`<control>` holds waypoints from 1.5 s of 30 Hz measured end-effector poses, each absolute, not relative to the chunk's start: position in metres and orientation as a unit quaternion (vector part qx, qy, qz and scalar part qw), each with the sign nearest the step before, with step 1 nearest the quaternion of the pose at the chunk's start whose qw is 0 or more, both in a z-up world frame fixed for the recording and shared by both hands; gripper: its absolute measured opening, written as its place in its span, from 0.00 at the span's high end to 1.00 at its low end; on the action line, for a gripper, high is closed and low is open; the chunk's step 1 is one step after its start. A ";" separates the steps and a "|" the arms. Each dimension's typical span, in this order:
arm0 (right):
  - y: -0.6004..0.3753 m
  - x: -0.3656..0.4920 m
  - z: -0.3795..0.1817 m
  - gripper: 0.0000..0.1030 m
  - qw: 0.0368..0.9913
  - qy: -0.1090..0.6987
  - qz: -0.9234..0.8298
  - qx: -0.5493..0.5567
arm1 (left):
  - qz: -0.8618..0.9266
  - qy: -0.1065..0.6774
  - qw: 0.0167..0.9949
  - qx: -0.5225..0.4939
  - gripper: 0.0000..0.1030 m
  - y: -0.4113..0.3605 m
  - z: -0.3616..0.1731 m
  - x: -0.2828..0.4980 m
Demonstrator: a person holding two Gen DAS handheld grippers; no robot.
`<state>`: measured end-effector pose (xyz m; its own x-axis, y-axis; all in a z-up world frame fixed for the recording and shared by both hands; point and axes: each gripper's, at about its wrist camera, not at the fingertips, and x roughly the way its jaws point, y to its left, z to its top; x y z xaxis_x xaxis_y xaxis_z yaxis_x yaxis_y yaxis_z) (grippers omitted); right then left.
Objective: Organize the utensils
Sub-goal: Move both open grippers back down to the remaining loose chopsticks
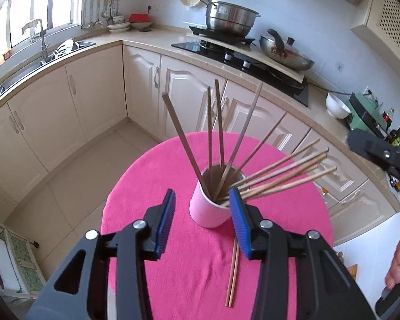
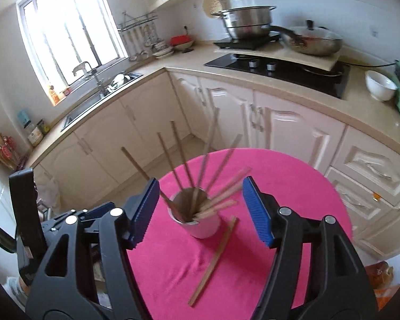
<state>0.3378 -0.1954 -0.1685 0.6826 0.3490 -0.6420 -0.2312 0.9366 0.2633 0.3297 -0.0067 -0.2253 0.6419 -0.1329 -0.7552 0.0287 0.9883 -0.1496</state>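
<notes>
Round table (image 1: 152,176) under a bright pink terry cloth, creased near the front edge. It stands in an L-shaped kitchen: cream panelled cabinets (image 1: 93,98), beige countertop (image 1: 146,38), pale floor tiles, sink (image 1: 66,46) below a bright window. Black glass hob (image 1: 242,61) carries a steel stockpot (image 1: 230,17) and a lidded wok (image 1: 285,52); white bowl (image 1: 337,105) further along.

Near the table's middle: pink cylindrical cup (image 1: 209,212), smooth, holding a splayed bunch of thin wooden chopsticks (image 1: 277,174), some dark, some pale. One loose pair of chopsticks (image 1: 233,272) lies flat on the cloth, toward the front edge.

Left gripper (image 1: 202,200): black frame, ribbed blue pads, jaws apart, nothing gripped, the cup just beyond them. Right gripper (image 2: 201,196): jaws wide, empty, above the cup.
</notes>
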 end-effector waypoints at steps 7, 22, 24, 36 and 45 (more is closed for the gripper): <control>-0.231 0.315 -0.200 0.37 0.906 0.398 0.111 0.090 | -0.052 0.456 0.887 -0.038 0.60 -0.021 -0.257 0.319; -0.243 0.285 -0.327 0.37 0.829 0.533 0.070 0.153 | -0.110 0.560 0.821 0.016 0.59 -0.075 -0.357 0.327; -0.243 0.283 -0.332 0.37 0.824 0.539 0.069 0.161 | -0.115 0.570 0.813 0.026 0.59 -0.081 -0.369 0.334; -0.258 0.287 -0.351 0.37 0.807 0.557 0.053 0.187 | -0.109 0.603 0.784 0.095 0.59 -0.099 -0.410 0.351; -0.259 0.295 -0.359 0.37 0.801 0.567 0.051 0.186 | -0.113 0.612 0.775 0.106 0.70 -0.116 -0.419 0.360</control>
